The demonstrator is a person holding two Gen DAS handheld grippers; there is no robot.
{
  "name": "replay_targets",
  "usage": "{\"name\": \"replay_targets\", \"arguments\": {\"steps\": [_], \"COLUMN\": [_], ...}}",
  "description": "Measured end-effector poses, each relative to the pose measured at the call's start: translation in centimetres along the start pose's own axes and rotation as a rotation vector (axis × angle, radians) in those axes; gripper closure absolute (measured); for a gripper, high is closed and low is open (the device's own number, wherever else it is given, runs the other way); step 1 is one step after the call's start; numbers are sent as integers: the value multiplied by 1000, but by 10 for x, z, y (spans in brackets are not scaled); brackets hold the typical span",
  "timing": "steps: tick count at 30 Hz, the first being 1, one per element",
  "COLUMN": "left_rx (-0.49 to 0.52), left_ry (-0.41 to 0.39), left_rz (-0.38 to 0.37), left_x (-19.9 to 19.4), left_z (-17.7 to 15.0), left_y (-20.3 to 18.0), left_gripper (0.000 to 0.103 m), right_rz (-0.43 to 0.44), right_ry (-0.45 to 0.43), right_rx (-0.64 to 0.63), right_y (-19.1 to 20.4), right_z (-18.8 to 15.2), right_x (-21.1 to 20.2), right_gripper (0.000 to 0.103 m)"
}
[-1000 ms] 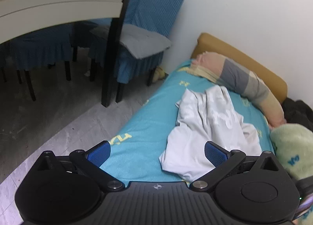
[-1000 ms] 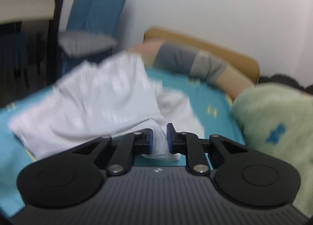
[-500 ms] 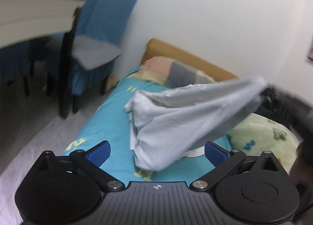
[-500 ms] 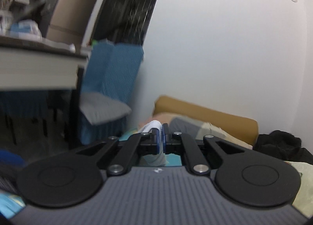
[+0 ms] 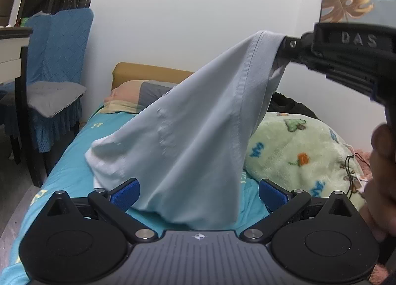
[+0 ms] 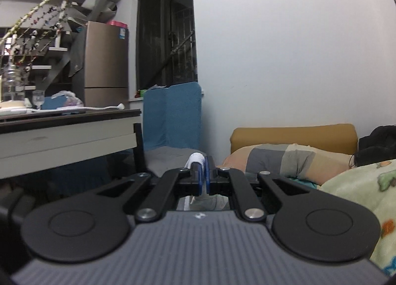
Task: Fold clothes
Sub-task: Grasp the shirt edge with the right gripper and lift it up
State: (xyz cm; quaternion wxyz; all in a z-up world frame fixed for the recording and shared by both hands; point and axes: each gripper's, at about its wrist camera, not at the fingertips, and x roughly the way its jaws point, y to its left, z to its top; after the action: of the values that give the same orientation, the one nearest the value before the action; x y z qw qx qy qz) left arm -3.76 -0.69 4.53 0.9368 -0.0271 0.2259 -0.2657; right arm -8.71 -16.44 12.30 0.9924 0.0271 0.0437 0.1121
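A pale blue-white cotton shirt [image 5: 188,131] hangs in a slack tent above a bed with a turquoise printed sheet [image 5: 66,168], pinched by a ribbed edge in the right tool [image 6: 203,173], whose blue-padded jaws are pressed together on a white fold of the cloth. Seen from the left wrist camera, that tool [image 5: 284,50] enters from the upper right, raised above the bed, with the shirt's seamed edge draped over its tip; the person's hand [image 5: 381,176] grips its black handle at the right edge of the picture. The shirt's lower part trails down onto the sheet, its hem bunched near the left side of the mattress.

The left tool [image 5: 199,192] sits low in front of the garment with its two blue pads spread wide. The hanging hem falls between them, but neither pad presses on it.

Behind the shirt lie a pillow in peach, grey and cream blocks [image 5: 133,94] against a mustard-coloured headboard [image 5: 148,69], a pale green fleece blanket printed with small cartoon figures [image 5: 299,146] to the right, and a dark garment [image 6: 376,144] heaped beside the wall. To the left of the bed stand a chair in a blue quilted cover with a grey seat cushion [image 5: 57,72] and a white surface with a dark top [image 6: 66,131] carrying a glass and a plastic bag. A brown refrigerator [image 6: 106,64] stands further back, beside a staircase.
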Motion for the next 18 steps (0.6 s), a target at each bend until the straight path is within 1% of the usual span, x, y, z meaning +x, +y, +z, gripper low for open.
{"name": "replay_targets", "arguments": {"steps": [2, 4, 7, 9, 11, 13, 14, 16, 18], "left_rx": [20, 64, 136, 155, 106, 52, 38, 51, 79], "left_ry": [-20, -62, -161, -190, -202, -209, -204, -171, -134], "left_rz": [8, 47, 162, 253, 336, 402, 426, 467, 518], "left_x": [15, 30, 38, 46, 49, 50, 51, 59, 63], "left_z": [-4, -9, -21, -22, -19, -16, -14, -12, -15], "left_y": [-7, -16, -40, -45, -40, -32, -27, -22, -15], "left_gripper": [0, 0, 0, 0, 0, 0, 0, 0, 0], "right_rz": [13, 33, 55, 61, 17, -31, -38, -43, -56], "right_ry": [7, 20, 31, 37, 55, 118, 165, 233, 225], "right_rx": [3, 38, 113, 137, 98, 74, 84, 96, 37], "right_y": [-11, -25, -45, -55, -59, -64, -69, -71, -61], "right_z": [-9, -17, -30, -40, -52, -63, -70, -81, -87], "right_x": [-3, -2, 2, 6, 13, 25, 32, 43, 45], "right_gripper": [97, 97, 97, 97, 97, 97, 97, 97, 97]}}
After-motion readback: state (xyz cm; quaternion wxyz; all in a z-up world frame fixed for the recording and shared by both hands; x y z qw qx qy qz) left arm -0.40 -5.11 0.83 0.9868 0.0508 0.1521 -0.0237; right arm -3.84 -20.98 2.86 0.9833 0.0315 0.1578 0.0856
